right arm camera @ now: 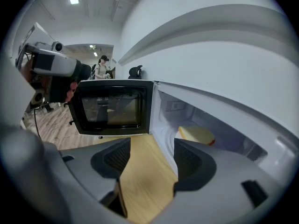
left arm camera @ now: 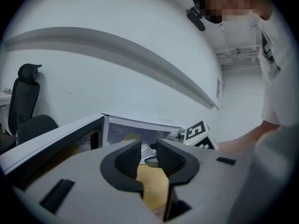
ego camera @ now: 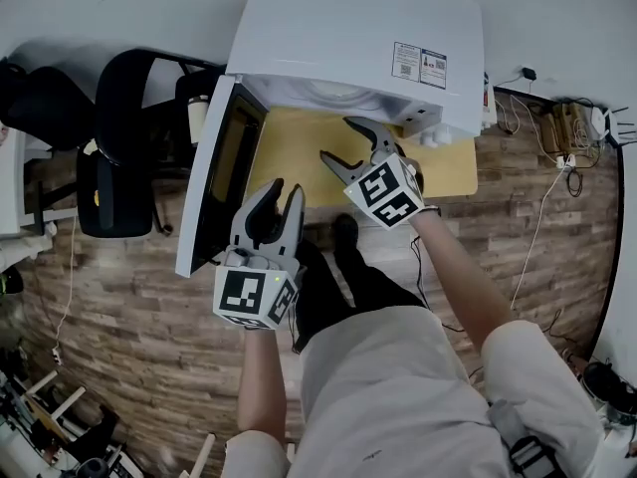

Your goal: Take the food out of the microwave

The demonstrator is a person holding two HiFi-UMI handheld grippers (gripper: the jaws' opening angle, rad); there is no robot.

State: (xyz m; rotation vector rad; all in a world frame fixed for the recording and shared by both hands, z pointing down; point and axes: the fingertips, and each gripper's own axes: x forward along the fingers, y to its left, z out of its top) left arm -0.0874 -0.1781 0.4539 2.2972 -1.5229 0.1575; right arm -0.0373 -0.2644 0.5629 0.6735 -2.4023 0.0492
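Wood-plank floor [ego camera: 119,307]; pale table [ego camera: 299,152] bears open white microwave [ego camera: 358,28].

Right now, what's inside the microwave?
One pale yellow piece of food lies in the open microwave. The right gripper covers its lower edge, so what it rests on cannot be seen.

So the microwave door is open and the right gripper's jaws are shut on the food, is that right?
Not quite. The door is open, but the right gripper's jaws stand apart and empty; the food lies inside the microwave, as the right gripper view shows.
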